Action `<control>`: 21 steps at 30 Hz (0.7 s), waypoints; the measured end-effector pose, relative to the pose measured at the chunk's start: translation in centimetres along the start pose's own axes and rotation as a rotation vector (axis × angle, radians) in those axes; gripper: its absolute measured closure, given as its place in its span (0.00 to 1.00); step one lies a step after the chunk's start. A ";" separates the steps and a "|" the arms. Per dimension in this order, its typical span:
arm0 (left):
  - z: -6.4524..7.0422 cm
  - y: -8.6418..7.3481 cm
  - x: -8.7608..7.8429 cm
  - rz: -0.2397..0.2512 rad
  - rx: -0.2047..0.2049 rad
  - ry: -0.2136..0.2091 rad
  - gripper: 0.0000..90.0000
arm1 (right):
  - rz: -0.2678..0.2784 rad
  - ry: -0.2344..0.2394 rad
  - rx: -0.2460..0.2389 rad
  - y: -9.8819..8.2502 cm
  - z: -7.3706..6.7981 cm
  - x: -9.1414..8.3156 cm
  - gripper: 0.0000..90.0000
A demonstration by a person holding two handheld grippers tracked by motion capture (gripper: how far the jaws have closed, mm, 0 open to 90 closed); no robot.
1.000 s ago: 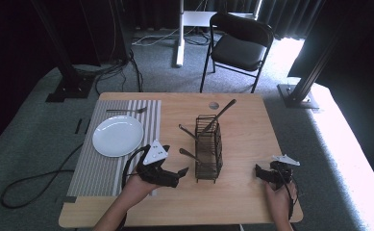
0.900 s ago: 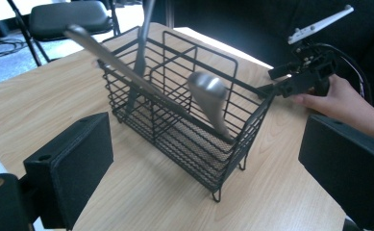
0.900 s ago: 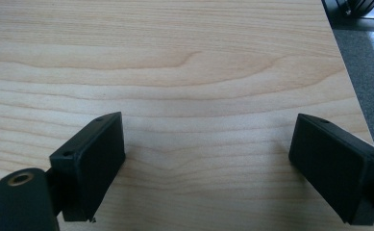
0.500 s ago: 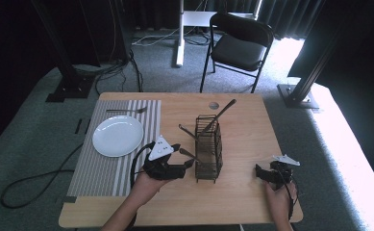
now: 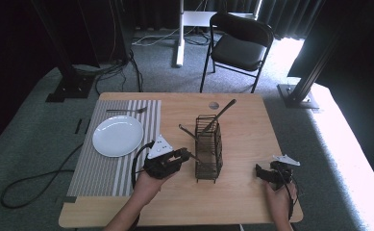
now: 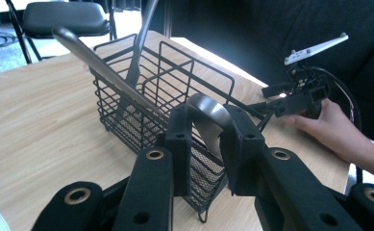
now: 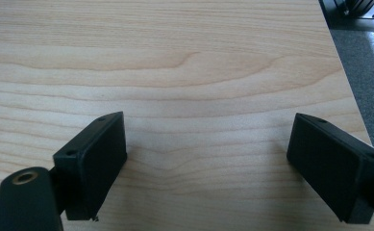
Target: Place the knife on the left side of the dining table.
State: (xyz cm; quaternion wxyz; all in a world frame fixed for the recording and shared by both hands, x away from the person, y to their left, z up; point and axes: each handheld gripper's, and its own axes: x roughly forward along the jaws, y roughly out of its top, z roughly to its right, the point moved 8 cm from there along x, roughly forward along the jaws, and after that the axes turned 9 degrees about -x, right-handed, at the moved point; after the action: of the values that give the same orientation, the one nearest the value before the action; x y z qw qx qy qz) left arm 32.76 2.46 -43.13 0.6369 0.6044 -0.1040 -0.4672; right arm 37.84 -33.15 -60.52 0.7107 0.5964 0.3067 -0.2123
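**Spoon clamped beside the wire caddy, right jaws wide over bare wood**

We start with the table point(image 5: 242, 115), a rectangular top of pale wood with wavy grain that reads clearly in the right gripper view. Behind it stands a black folding chair point(image 5: 238, 45) with a padded seat, on grey carpet.

On the table's left part lies a placemat point(image 5: 108, 163) striped in grey and white, and on it sits a round, glossy white plate point(image 5: 118, 135). A fork point(image 5: 126, 110) lies across the mat's far end, beyond the plate.

Near the table's middle stands the caddy point(image 5: 208, 153), a tall rectangular basket of thin black wire with a fine mesh floor, as the left gripper view shows it. A dark utensil handle point(image 5: 221, 115) leans out of its far end.

Our left gripper point(image 5: 182, 156), matte black with brass-coloured rivets, sits just left of the caddy. Its jaws are closed on a spoon point(image 6: 127, 82) of smooth polished metal: the rounded bowl is pinched between the pads, and the long flat handle rises up and away alongside the caddy's wire wall. We cannot tell whether the handle touches the wire.

Our right gripper point(image 5: 261, 172) is held low near the table's right front corner, well apart from the caddy. Its two blocky black jaws stand wide apart with nothing between them but bare wood.
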 end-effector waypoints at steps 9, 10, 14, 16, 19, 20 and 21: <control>1.2 1.7 1.3 0.008 0.009 -0.026 0.86 | -0.001 0.000 0.000 0.0 0.0 0.0 0.15; 1.3 1.9 1.4 0.008 0.003 -0.028 0.86 | 0.000 0.000 0.001 0.0 0.0 0.0 0.15; 1.7 2.6 2.2 0.025 0.002 -0.032 0.87 | 0.000 0.000 0.000 0.0 0.0 0.0 0.15; 2.0 3.0 2.6 0.033 0.003 -0.032 0.88 | -0.002 0.000 0.001 0.0 0.0 0.0 0.15; 2.3 3.5 3.2 0.042 0.009 -0.041 0.89 | -0.002 0.001 0.001 0.0 0.0 0.0 0.15; 2.4 3.7 3.5 0.046 0.007 -0.045 0.89 | -0.001 0.001 0.001 0.0 0.0 0.0 0.15; 2.6 3.8 3.7 0.049 0.008 -0.054 0.90 | -0.001 0.001 0.001 0.0 0.0 0.0 0.15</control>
State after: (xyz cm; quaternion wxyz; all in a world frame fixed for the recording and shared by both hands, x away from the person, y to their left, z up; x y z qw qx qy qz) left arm 34.76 -2.60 -40.78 0.6427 0.5913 -0.1380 -0.4671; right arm 37.82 -33.14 -60.51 0.7102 0.5967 0.3073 -0.2127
